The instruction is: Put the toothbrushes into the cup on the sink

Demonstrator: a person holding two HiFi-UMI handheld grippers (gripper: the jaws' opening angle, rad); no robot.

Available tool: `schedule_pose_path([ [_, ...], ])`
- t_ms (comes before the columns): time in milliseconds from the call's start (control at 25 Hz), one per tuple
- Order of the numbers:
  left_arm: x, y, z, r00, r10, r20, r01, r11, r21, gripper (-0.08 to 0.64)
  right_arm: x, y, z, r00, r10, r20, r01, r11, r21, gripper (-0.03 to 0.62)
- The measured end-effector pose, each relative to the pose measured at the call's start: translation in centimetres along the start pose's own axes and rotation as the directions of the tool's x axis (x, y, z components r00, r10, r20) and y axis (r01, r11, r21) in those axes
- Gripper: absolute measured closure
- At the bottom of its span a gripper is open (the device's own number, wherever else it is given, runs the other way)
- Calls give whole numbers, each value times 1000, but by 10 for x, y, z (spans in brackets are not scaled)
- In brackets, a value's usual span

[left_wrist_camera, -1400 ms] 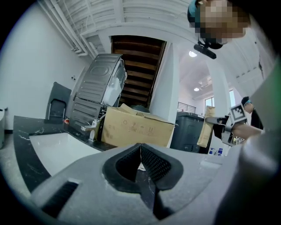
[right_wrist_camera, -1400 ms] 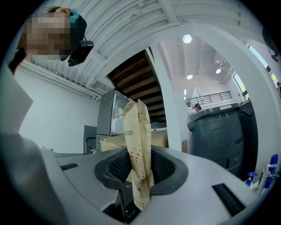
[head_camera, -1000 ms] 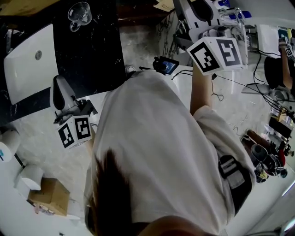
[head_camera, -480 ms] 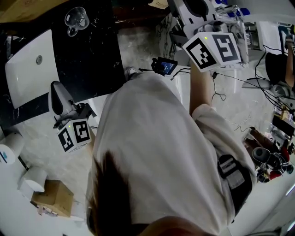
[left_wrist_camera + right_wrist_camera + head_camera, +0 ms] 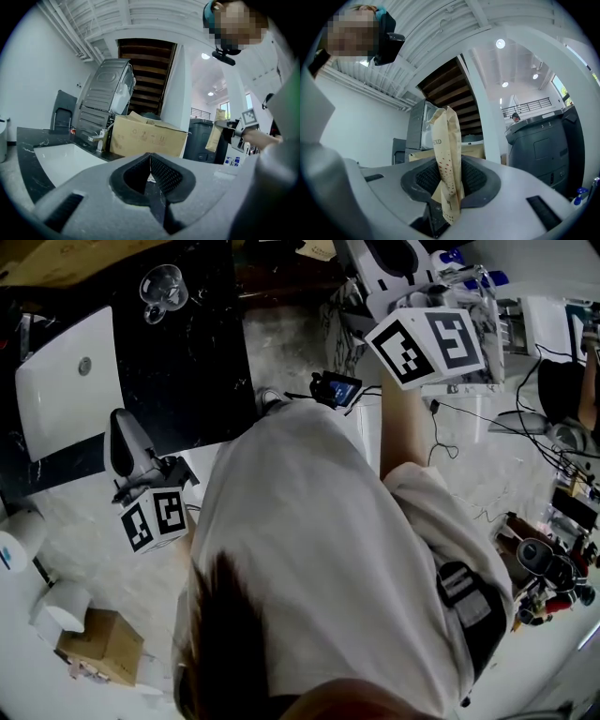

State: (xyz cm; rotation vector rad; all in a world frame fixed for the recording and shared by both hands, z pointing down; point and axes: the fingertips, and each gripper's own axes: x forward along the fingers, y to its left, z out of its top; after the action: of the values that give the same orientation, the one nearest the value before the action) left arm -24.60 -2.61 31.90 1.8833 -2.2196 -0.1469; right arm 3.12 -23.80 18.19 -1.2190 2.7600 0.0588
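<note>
A clear glass cup [image 5: 161,285] stands on the black counter at the far corner of the white sink [image 5: 56,399]. My right gripper [image 5: 449,164] is held high and is shut on a tan paper packet [image 5: 447,154] that stands upright between the pads; what is inside the packet is hidden. From the left gripper view the same packet [image 5: 218,131] shows far off at the right. My left gripper [image 5: 150,159] is shut with nothing in it, near the counter's front edge beside the sink [image 5: 61,161]. Its marker cube [image 5: 153,518] shows low at the left.
A faucet [image 5: 100,139] and a cardboard box [image 5: 150,137] stand behind the sink. Paper rolls [image 5: 61,601] and a small brown box [image 5: 103,643] lie on the floor at the left. Cables and a cluttered bench [image 5: 548,568] fill the right side.
The right gripper's cube has drifted slightly up and left in the head view. Both grips look the same and the left gripper has stayed put.
</note>
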Motion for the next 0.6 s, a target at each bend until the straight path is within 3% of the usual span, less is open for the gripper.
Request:
schedule_pose_path([
  [600,5,3,-1,1000,26,-7,-26,1000,-5,544,33,13,9,998,64,30,-64,998,12,488],
])
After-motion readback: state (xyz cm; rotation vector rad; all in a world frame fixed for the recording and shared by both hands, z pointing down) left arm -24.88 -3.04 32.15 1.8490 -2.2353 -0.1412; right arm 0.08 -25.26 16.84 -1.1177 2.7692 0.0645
